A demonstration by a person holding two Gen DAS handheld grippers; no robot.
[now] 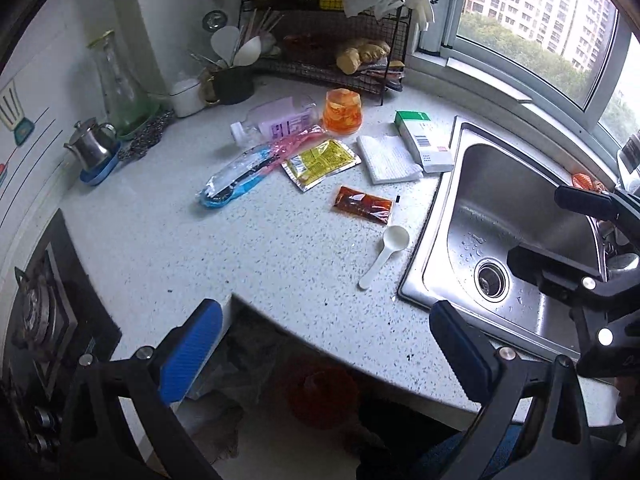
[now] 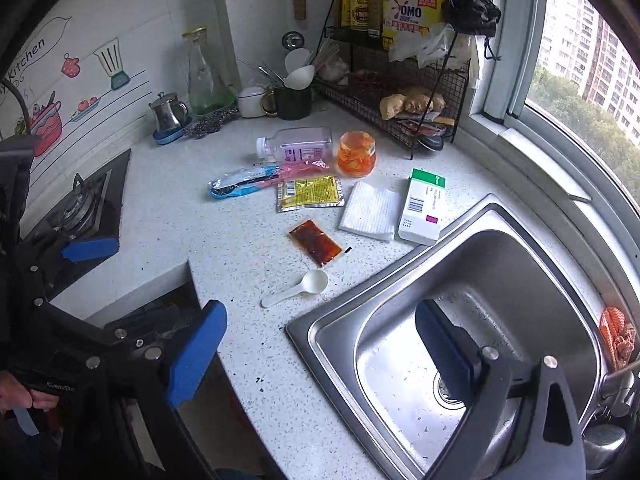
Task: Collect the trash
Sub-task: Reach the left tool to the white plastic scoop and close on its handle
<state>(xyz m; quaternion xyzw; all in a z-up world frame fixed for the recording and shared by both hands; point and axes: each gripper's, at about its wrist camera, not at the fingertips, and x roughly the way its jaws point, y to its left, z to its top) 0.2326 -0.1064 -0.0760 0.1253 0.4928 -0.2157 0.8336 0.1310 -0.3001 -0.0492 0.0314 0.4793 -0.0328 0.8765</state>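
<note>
Trash lies scattered on the speckled white counter [image 1: 248,264]: a white plastic scoop [image 1: 385,255] [image 2: 296,288], a red sauce packet [image 1: 363,204] [image 2: 316,243], a yellow foil packet [image 1: 319,163] [image 2: 310,193], a blue and pink wrapper [image 1: 248,174] [image 2: 256,180], a lying plastic bottle [image 1: 276,122] [image 2: 296,147], an orange jelly cup [image 1: 343,111] [image 2: 357,153], a folded white tissue [image 1: 387,159] [image 2: 371,210] and a green-white carton [image 1: 424,141] [image 2: 423,208]. My left gripper [image 1: 326,352] hangs open over the counter's near edge. My right gripper [image 2: 320,360] is open over the sink rim. Neither holds anything.
A steel sink [image 1: 516,240] [image 2: 480,320] fills the right. A gas hob [image 1: 44,312] [image 2: 80,208] sits at the left. A wire rack [image 2: 400,92] with bottles, a utensil cup [image 2: 294,100], a glass carafe [image 2: 204,76] and a steel pot [image 2: 168,114] line the back wall. An orange net [image 2: 618,338] hangs by the tap.
</note>
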